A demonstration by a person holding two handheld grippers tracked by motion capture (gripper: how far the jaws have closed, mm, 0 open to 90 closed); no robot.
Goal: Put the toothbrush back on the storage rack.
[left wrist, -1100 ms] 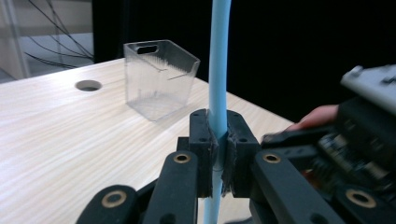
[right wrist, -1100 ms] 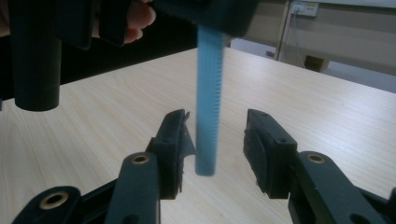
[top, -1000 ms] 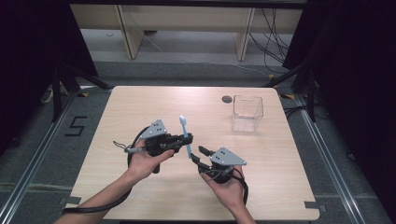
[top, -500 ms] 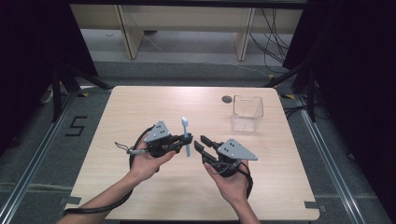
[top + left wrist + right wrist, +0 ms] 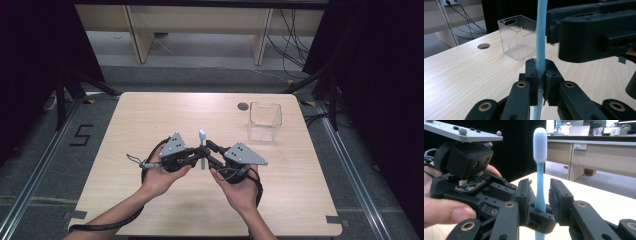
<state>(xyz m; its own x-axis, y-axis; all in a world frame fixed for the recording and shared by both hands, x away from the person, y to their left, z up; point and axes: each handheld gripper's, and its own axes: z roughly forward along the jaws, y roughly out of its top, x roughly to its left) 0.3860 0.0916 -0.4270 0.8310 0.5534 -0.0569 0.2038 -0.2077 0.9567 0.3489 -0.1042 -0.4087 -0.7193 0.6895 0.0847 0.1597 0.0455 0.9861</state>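
A light-blue toothbrush (image 5: 202,142) stands upright above the table, bristle head (image 5: 540,145) on top. My left gripper (image 5: 198,160) is shut on the lower handle (image 5: 541,50), its pads pressed on both sides. My right gripper (image 5: 208,152) faces it from the right at a slightly higher level. In the right gripper view, the handle (image 5: 540,187) runs up between that gripper's two jaws (image 5: 541,195). These jaws have just been closing, and a thin gap still shows beside the handle. A hand holds each gripper.
A clear plastic box (image 5: 265,121) stands empty at the table's (image 5: 150,115) far right, with a round cable hole (image 5: 243,106) just left of it. Wooden furniture legs and cables lie on the floor beyond the far edge.
The right gripper has risen and come in from the lower right to the toothbrush. Its jaws have narrowed around the handle. The left gripper has kept still.
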